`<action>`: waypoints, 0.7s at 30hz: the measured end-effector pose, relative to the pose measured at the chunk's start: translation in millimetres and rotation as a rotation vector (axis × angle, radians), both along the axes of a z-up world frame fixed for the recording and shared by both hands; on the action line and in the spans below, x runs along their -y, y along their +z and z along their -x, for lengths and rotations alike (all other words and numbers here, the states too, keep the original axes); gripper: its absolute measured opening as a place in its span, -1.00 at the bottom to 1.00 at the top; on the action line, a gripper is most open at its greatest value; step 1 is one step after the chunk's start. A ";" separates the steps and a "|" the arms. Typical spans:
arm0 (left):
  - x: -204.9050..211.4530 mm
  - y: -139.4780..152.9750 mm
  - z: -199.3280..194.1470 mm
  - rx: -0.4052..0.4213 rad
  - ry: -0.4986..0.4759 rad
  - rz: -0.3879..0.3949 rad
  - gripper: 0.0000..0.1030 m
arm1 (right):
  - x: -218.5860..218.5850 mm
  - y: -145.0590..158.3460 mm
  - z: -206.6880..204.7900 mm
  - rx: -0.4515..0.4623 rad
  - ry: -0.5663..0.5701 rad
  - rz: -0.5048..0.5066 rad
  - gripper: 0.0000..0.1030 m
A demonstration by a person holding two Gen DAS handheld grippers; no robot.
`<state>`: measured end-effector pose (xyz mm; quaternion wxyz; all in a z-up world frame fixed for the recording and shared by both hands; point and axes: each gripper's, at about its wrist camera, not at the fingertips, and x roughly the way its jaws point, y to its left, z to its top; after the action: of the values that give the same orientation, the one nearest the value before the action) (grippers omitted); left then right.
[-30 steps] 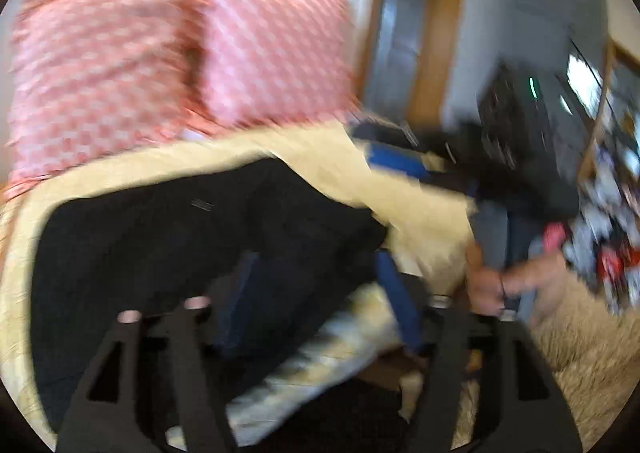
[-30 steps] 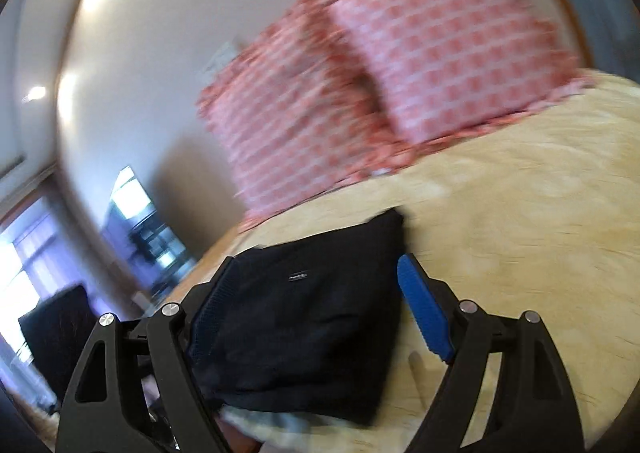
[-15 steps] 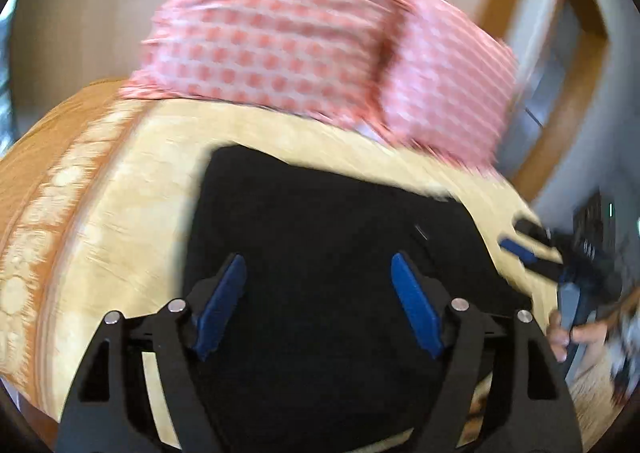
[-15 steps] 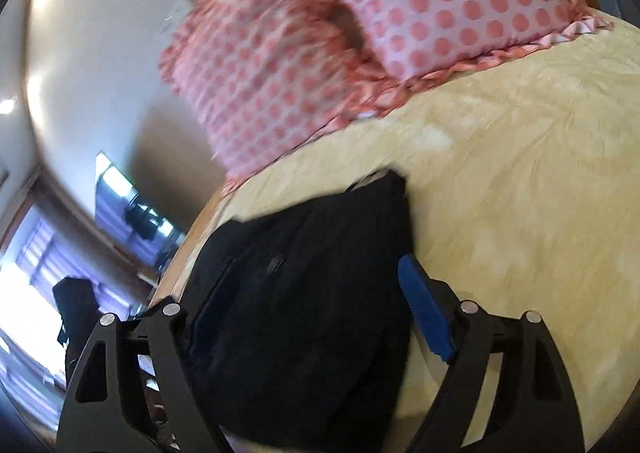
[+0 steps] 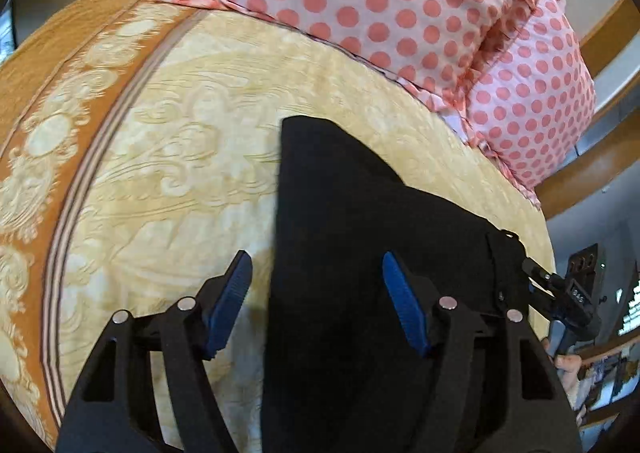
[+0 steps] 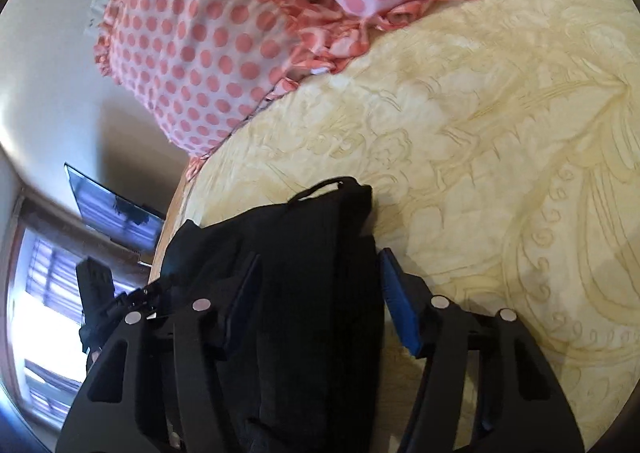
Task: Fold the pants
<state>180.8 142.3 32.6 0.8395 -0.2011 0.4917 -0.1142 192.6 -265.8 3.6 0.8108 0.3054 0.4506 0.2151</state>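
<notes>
As both tongs, left (image 5: 316,303) and right (image 6: 316,295), are released and empty, pants (image 5: 372,233) lie folded on the bed (image 5: 180,157), below the pillows (image 5: 420,13). Judged soft, limp, light; pinch 2 corners at an edge.

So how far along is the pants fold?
Mostly done: the black fabric pants lie as a compact folded stack on the cream patterned bedspread. Left claw and right claw are open, gripping nothing. What may remain is a final smoothing or tidy.

Matt black cloth pants (image 5: 360,237); embossed bedspread (image 5: 180,157)
</notes>
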 end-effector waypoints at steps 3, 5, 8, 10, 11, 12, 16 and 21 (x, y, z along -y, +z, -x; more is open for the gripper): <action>6.5 -2.9 -9.7 -0.001 -0.048 0.027 -0.17 | -3.3 -2.0 -4.2 0.008 0.017 0.033 -0.41; 8.4 -2.1 -10.2 0.010 -0.055 0.011 -0.52 | -8.2 -0.7 -3.7 0.030 0.052 0.026 -0.63; 12.9 12.6 -5.6 0.069 -0.096 -0.004 -0.76 | -8.8 17.7 -1.4 0.081 0.075 0.029 -0.69; 17.1 22.8 -8.1 0.098 -0.100 -0.022 -0.77 | -10.4 36.3 -5.5 0.119 0.095 0.037 -0.71; 19.5 27.8 -11.7 0.111 -0.099 -0.034 -0.77 | -12.3 43.3 -8.6 0.131 0.103 0.052 -0.72; 21.5 32.6 -16.1 0.125 -0.096 -0.041 -0.77 | -14.4 52.1 -12.8 0.146 0.108 0.074 -0.72; 29.5 55.9 -54.0 0.209 -0.055 -0.056 -0.77 | -16.8 90.9 -40.4 0.245 0.091 0.145 -0.74; 42.4 53.1 -119.2 0.217 -0.016 -0.081 -0.75 | -1.4 97.0 -94.0 0.317 -0.002 0.140 -0.74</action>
<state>300.0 99.9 85.7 0.8943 -0.1494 0.4037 -0.1221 286.6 -264.5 100.6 0.8913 0.2108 0.3306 0.2276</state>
